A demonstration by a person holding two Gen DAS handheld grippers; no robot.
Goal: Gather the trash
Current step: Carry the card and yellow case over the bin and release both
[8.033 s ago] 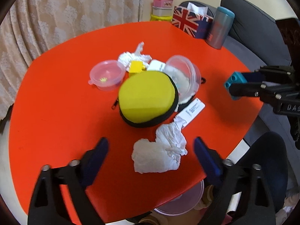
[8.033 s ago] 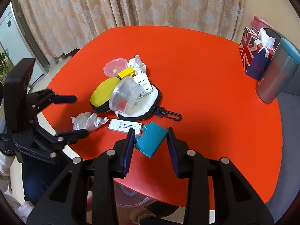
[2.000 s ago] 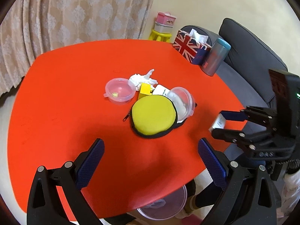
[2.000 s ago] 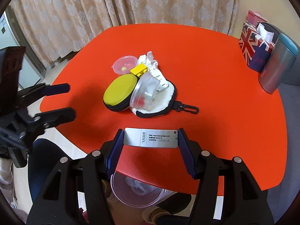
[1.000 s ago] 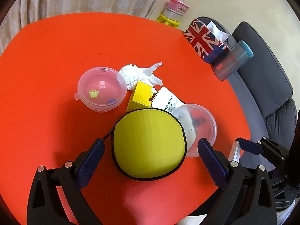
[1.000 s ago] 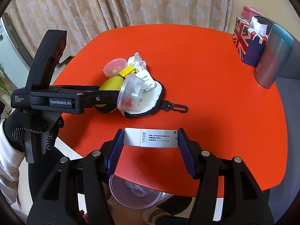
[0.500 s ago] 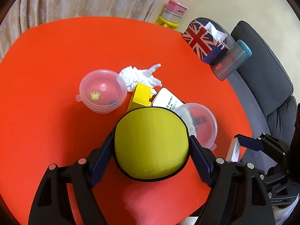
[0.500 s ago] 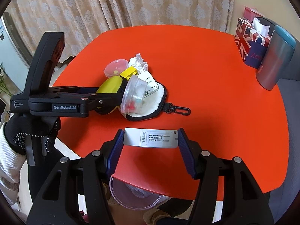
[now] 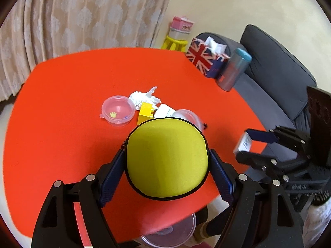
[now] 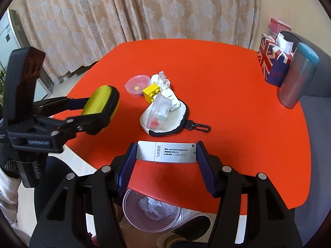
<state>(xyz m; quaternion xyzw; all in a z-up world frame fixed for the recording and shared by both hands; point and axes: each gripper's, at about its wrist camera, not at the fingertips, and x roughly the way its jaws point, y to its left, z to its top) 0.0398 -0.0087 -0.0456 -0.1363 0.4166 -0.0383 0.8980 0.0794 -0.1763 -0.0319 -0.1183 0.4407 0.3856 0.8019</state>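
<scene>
Right wrist view: left gripper [image 10: 99,111] clamps the yellow case half [image 10: 102,100]; right gripper [image 10: 166,155] pinches a white card [image 10: 165,152], which could slip out endwise.

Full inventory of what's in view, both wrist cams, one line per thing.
table: 1, red, centre
yellow case half: 1, in left jaws, lifted
white case half: 1, table centre, black clip
white card: 1, in right jaws
crumpled tissue: 1, white, beside tub
yellow block: 1, mid-table
lidded tub: 1, clear
flag tissue box: 1, far edge
tumbler: 1, grey-teal
bin: 1, clear, below table
left hand-held gripper: 1, black
right hand-held gripper: 1, black
</scene>
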